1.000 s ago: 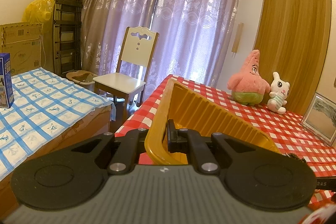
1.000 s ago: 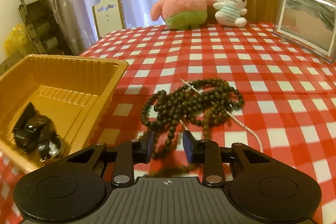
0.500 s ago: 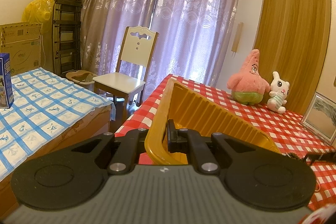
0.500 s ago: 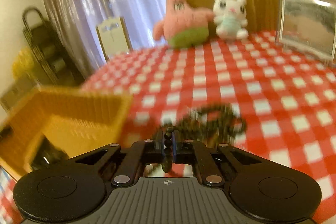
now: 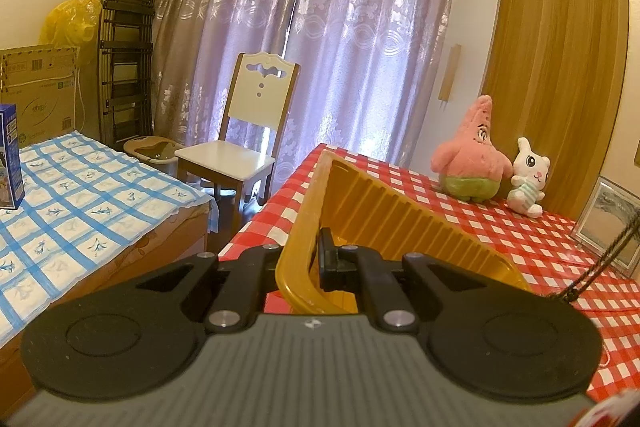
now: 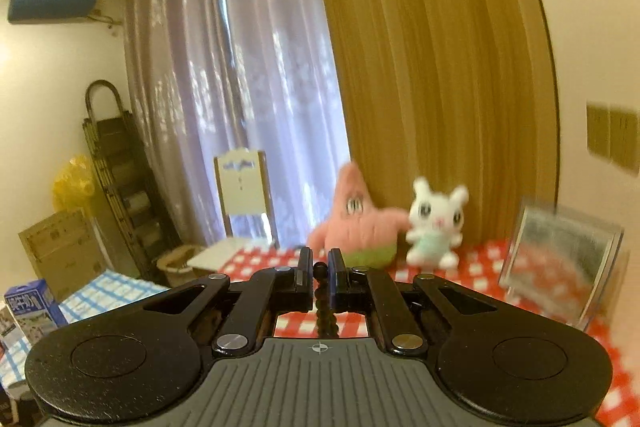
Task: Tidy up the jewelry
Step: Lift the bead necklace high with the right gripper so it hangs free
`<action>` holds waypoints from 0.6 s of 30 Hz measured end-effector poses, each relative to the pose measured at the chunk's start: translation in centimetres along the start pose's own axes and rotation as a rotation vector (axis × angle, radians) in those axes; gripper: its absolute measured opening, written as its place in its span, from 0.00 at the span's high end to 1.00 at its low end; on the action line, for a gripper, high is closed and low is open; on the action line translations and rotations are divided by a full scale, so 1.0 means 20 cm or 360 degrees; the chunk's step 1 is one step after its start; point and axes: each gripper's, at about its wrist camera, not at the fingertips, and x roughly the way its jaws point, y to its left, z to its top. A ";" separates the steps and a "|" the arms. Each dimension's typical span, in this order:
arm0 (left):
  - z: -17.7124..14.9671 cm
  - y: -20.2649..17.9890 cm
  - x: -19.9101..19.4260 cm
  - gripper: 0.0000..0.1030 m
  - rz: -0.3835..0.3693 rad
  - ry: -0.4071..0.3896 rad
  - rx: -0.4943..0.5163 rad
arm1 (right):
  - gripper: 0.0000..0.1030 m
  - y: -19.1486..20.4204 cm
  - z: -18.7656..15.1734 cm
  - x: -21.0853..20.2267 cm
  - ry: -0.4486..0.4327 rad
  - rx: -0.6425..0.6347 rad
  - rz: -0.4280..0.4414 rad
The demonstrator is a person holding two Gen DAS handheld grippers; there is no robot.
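My left gripper [image 5: 310, 259] is shut on the near rim of the yellow plastic tray [image 5: 384, 223], which sits on the red checked table [image 5: 520, 239]. My right gripper [image 6: 319, 281] is shut on a dark bead necklace [image 6: 322, 303] and holds it high above the table; only a short run of beads shows between the fingers. In the left wrist view a taut strand of the necklace [image 5: 600, 259] hangs slantwise at the right edge, just right of the tray. The tray's inside is hidden.
A pink starfish plush [image 5: 472, 157] and a white bunny plush [image 5: 528, 179] stand at the table's far side. A framed picture [image 5: 612, 223] leans at the right. A white chair [image 5: 244, 143] and a bed [image 5: 80, 195] lie left of the table.
My right gripper closed on the bead necklace and lifted it off the table, tilting upward. The strand now hangs in the left wrist view. The left gripper has not moved.
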 end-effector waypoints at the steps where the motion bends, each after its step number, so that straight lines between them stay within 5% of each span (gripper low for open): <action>1: 0.00 0.00 0.00 0.94 0.0001 0.0000 0.0001 | 0.93 0.01 0.04 -0.02 -0.0015 -0.0021 -0.0006; 18: 0.00 0.00 0.01 0.94 -0.0006 -0.0002 0.0010 | 0.93 0.14 0.43 -0.30 -0.0180 -0.0279 -0.0043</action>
